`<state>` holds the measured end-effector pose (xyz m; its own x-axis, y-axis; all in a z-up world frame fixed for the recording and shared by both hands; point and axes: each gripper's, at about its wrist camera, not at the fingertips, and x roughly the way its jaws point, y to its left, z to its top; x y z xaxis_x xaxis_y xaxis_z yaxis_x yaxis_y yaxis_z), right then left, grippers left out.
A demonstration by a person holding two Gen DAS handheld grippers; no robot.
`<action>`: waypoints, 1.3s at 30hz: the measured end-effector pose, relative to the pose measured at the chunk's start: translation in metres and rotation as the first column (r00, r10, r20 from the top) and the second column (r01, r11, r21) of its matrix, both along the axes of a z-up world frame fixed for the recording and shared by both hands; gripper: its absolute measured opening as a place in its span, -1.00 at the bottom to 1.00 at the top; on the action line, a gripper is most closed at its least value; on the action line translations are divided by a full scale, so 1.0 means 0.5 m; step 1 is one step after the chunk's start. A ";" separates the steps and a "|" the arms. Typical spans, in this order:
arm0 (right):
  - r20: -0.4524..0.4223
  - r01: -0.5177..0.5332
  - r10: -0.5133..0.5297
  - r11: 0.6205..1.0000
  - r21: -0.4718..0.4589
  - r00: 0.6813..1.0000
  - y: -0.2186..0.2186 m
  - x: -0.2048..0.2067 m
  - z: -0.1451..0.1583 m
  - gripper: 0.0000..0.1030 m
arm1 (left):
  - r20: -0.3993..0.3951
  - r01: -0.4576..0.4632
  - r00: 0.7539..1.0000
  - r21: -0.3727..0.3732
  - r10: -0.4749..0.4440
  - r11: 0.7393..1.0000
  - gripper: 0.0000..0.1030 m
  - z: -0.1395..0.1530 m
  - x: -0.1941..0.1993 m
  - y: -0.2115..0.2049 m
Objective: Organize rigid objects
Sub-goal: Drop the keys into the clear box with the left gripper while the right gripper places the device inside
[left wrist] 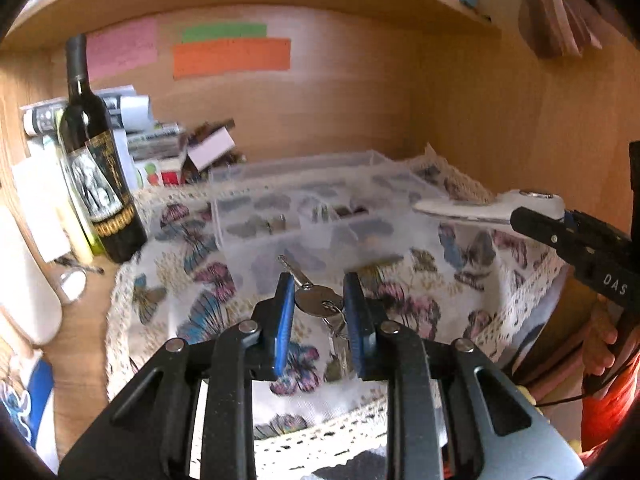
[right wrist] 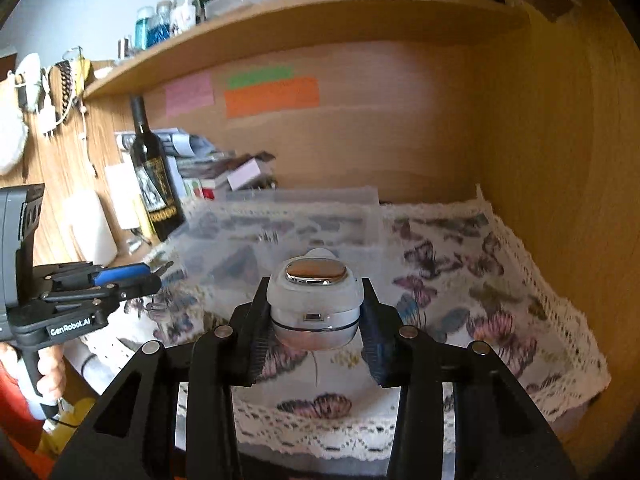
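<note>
My left gripper (left wrist: 319, 290) is shut on a bunch of silver keys (left wrist: 318, 300), one key pointing forward, above the butterfly cloth (left wrist: 192, 276). It also shows at the left of the right wrist view (right wrist: 154, 274). My right gripper (right wrist: 316, 300) is shut on a white and chrome device (right wrist: 314, 300) with a shiny oval top, held above the cloth. That device (left wrist: 492, 206) and right gripper (left wrist: 536, 220) show at the right of the left wrist view. A clear plastic organizer box (left wrist: 320, 208) with small compartments lies on the cloth ahead; it also shows in the right wrist view (right wrist: 288, 224).
A dark wine bottle (left wrist: 96, 176) stands left of the cloth, with stacked papers and boxes (left wrist: 152, 136) behind it. A wooden shelf (right wrist: 304, 20) with bottles runs overhead. Wooden walls close the back and right. Coloured notes (left wrist: 230, 54) hang on the back wall.
</note>
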<state>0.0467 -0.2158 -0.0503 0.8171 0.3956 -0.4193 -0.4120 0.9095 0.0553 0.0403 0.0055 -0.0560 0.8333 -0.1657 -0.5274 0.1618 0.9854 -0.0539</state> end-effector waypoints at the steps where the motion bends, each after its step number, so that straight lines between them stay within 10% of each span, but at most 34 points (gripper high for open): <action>1: 0.010 -0.003 0.003 1.000 0.001 1.000 0.001 0.000 0.007 -0.29 | 0.009 -0.003 1.000 -0.003 0.003 1.000 -0.53 0.009 0.002 0.003; 19: 0.080 -0.092 0.091 0.996 0.000 0.993 0.074 0.107 0.072 -0.29 | 0.104 -0.075 0.992 -0.021 0.077 0.997 -0.53 0.140 0.126 0.056; 39: -0.183 -0.136 0.115 0.985 -0.105 0.976 0.159 0.311 -0.049 -0.29 | -0.136 -0.102 0.985 0.041 0.107 0.994 -0.53 -0.017 0.310 0.050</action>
<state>0.2020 -0.1361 -0.0748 0.6736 0.4306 -0.6007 -0.5168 0.8555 0.0337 0.1952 0.0306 -0.0644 0.7642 -0.0616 -0.6420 0.0511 0.9981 -0.0350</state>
